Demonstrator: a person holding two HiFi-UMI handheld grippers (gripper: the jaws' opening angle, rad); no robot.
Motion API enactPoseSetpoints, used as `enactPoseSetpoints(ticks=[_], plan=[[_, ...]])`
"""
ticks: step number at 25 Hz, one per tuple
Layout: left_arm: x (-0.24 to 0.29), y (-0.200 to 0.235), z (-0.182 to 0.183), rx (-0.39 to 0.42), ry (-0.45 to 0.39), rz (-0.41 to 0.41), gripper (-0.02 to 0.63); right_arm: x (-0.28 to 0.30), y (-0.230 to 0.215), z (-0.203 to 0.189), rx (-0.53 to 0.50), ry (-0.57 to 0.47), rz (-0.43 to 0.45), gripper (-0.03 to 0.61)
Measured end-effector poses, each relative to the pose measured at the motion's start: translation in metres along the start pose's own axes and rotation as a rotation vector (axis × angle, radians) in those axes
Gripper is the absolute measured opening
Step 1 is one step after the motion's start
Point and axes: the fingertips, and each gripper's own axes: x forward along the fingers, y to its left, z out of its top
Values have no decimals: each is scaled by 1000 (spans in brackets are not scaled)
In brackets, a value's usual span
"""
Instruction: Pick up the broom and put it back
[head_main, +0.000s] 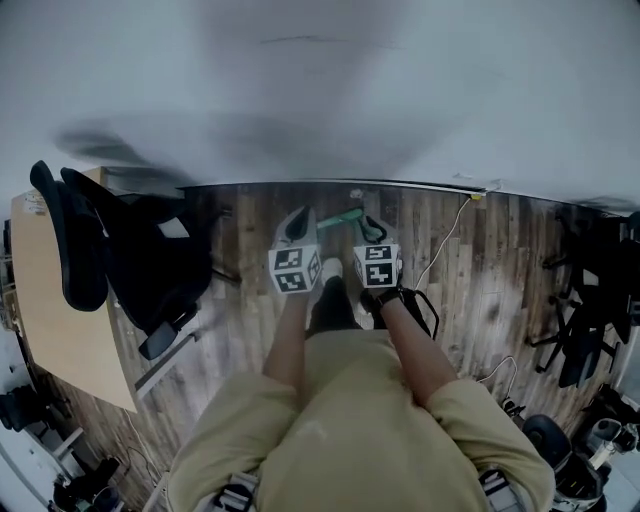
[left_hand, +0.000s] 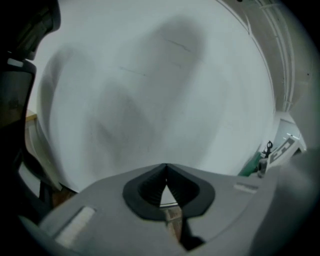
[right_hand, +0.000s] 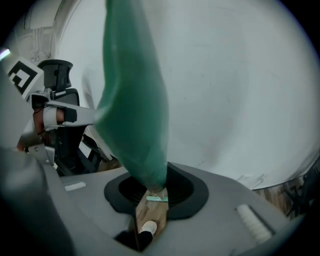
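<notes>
The green broom shows in the head view just above the floor, close to the white wall, between the two marker cubes. My right gripper is shut on it. In the right gripper view the broom rises as a blurred green shaft from between the jaws. My left gripper hangs just left of the broom, apart from it. In the left gripper view its fingertips meet with nothing between them, and a bit of the green broom shows at the right edge.
A black office chair stands to the left beside a wooden desk. A thin cable runs across the plank floor on the right. Dark equipment fills the right edge. The white wall lies straight ahead.
</notes>
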Motion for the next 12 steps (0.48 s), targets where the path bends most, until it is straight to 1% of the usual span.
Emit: enactPoseSetpoints(ticks=[5,9,12], plan=[[19,13,-15,-21,38,28,3,36,-9,21,-2,-28,34,91],[39,13,-40,-24,92,62,3,64,-23,10,17,2,26,91],[60,4,-50,-29,122,71,3,79,-37,5,30,19,21,91]])
